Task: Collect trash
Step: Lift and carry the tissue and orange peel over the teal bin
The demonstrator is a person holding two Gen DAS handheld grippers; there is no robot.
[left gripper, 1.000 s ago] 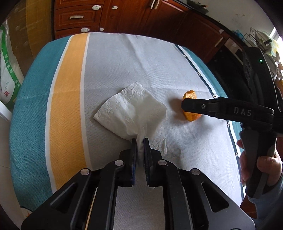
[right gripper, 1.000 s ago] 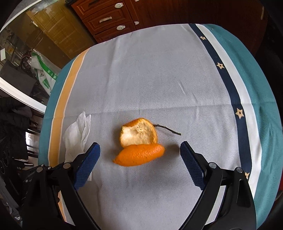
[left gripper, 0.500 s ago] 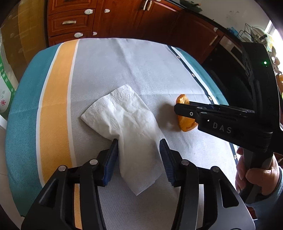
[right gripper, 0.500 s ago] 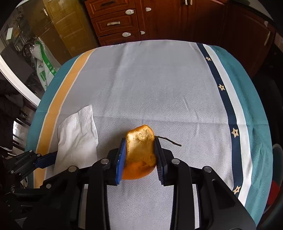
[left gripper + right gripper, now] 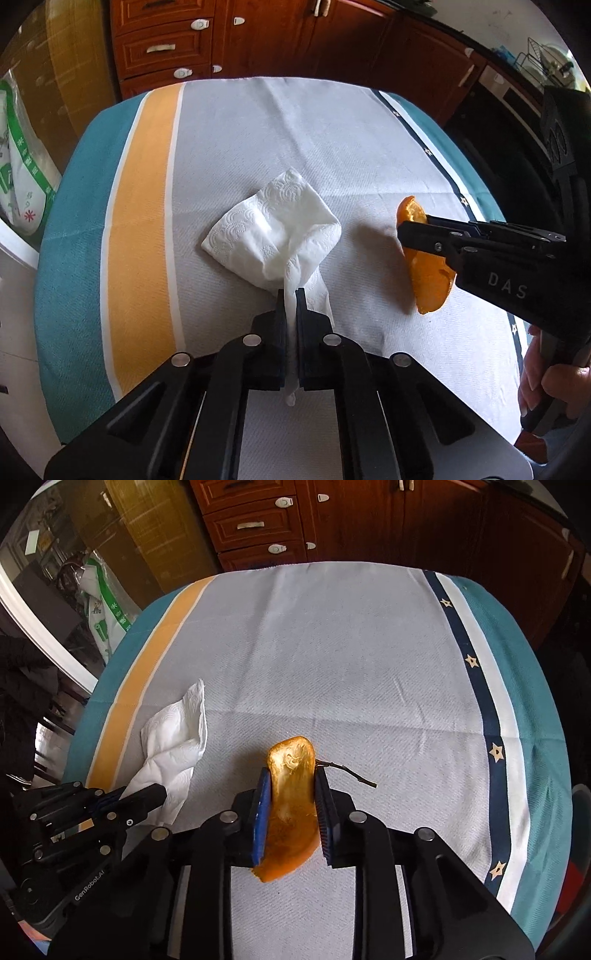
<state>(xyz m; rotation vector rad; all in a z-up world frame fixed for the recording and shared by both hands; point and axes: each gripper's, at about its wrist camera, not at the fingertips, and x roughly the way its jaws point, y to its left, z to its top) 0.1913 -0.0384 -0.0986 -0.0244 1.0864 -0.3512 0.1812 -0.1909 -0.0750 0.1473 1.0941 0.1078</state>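
Two pieces of trash gripped, neither binned yet.
My left tool [image 5: 290, 295] pinches the napkin [image 5: 275, 236], my right tool [image 5: 291, 775] clamps the orange peel [image 5: 291, 801] at its 3 o'clock; next I lift both off the surface [image 5: 332, 657] toward a bin I cannot see.

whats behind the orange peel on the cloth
A thin dark twig lies on the tablecloth just behind the orange peel. Whether its near end touches the peel cannot be seen; the right gripper covers it.

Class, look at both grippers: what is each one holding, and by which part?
The left gripper pinches the napkin at its near end. The right gripper clamps the orange peel across its middle.
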